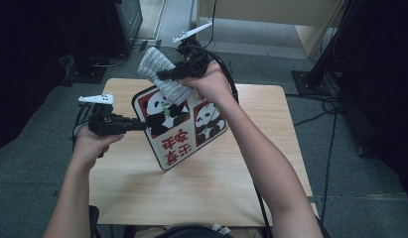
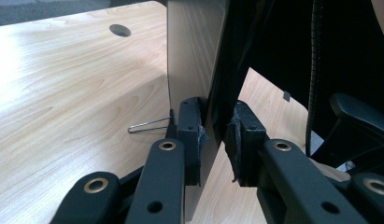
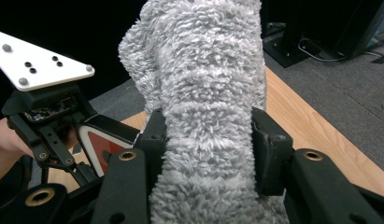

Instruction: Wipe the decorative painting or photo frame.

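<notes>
A board printed with pandas and red characters [image 1: 179, 131] is held tilted above the wooden table [image 1: 201, 188]. My left gripper [image 1: 142, 124] is shut on its left edge. In the left gripper view the board [image 2: 194, 56] stands edge-on between the pads of that gripper [image 2: 216, 140], with a plain back and a wire stand [image 2: 150, 125]. My right gripper [image 1: 164, 75] is shut on a grey fluffy cloth [image 1: 159, 69] that rests on the board's upper corner. The cloth [image 3: 203, 93] bulges up between the right gripper's [image 3: 206, 144] jaws, and the board's red corner [image 3: 103, 144] peeks out below it.
The table has a round cable hole [image 2: 120, 30]. Black stands and cables [image 1: 330, 99] sit on the grey floor around the table. A black chair arm [image 2: 362, 116] shows at the near side. The left gripper [image 3: 49, 116] appears close beside the cloth.
</notes>
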The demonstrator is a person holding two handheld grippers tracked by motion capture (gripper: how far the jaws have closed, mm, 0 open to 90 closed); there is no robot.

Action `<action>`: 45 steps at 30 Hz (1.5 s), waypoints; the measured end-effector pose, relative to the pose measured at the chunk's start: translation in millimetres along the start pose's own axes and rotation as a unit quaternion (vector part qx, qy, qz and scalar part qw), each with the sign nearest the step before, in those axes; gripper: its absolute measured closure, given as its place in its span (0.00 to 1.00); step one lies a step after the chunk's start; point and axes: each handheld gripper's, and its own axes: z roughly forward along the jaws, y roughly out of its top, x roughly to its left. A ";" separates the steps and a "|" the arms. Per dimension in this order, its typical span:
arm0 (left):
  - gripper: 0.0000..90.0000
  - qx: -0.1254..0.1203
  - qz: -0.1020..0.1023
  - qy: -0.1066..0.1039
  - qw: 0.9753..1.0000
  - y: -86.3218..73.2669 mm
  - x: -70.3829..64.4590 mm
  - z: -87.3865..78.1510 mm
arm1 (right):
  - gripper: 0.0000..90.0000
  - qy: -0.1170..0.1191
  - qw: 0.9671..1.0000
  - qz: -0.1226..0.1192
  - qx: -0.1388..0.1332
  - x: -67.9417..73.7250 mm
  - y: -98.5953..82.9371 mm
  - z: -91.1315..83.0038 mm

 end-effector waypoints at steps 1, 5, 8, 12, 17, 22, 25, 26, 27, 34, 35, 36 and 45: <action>0.85 0.000 0.000 0.000 1.000 0.0 0.0 0.0 | 0.63 -0.001 1.000 0.000 0.000 -1.1 -0.2 -0.6; 0.85 0.000 0.000 0.000 1.000 -0.1 0.1 -0.1 | 0.63 -0.003 1.000 0.005 -0.001 -5.2 -1.1 -2.8; 0.85 0.000 0.000 0.000 1.000 -0.2 0.3 -0.2 | 0.63 -0.005 1.000 0.007 -0.002 -8.4 -2.0 -4.6; 0.85 0.000 0.000 -0.001 1.000 -0.3 0.5 -0.3 | 0.62 -0.004 1.000 0.011 -0.004 -12.7 -3.4 -6.7; 0.85 0.000 0.000 0.000 1.000 -0.4 0.5 -0.3 | 0.62 -0.004 1.000 0.016 -0.008 -17.5 -5.9 -9.7; 0.86 0.000 0.000 0.000 1.000 -0.5 0.7 -0.5 | 0.62 -0.006 1.000 0.020 -0.013 -23.4 -7.8 -12.3; 0.86 0.000 -0.001 0.000 1.000 -0.6 0.7 -0.5 | 0.62 -0.006 1.000 0.024 -0.015 -26.1 -8.6 -13.5; 0.86 0.000 0.000 0.000 1.000 -0.6 0.7 -0.5 | 0.61 -0.007 1.000 0.024 -0.015 -27.0 -8.7 -13.8; 0.86 0.000 0.000 0.000 1.000 -0.6 0.7 -0.6 | 0.62 -0.007 1.000 0.026 -0.015 -27.6 -8.8 -14.4; 0.86 0.001 0.000 0.000 1.000 -0.7 1.0 -0.7 | 0.61 -0.007 0.999 0.035 -0.018 -35.1 -10.4 -17.8; 0.86 0.000 0.000 0.000 1.000 -0.8 1.0 -0.7 | 0.61 -0.008 0.999 0.035 -0.018 -35.9 -10.7 -18.4; 0.86 0.000 0.000 0.000 1.000 -0.8 1.0 -0.7 | 0.61 -0.009 0.999 0.036 -0.018 -36.6 -11.0 -19.0; 0.86 0.000 0.002 -0.001 1.000 -0.8 1.1 -0.8 | 0.60 -0.019 0.999 0.044 -0.023 -45.3 -14.7 -26.5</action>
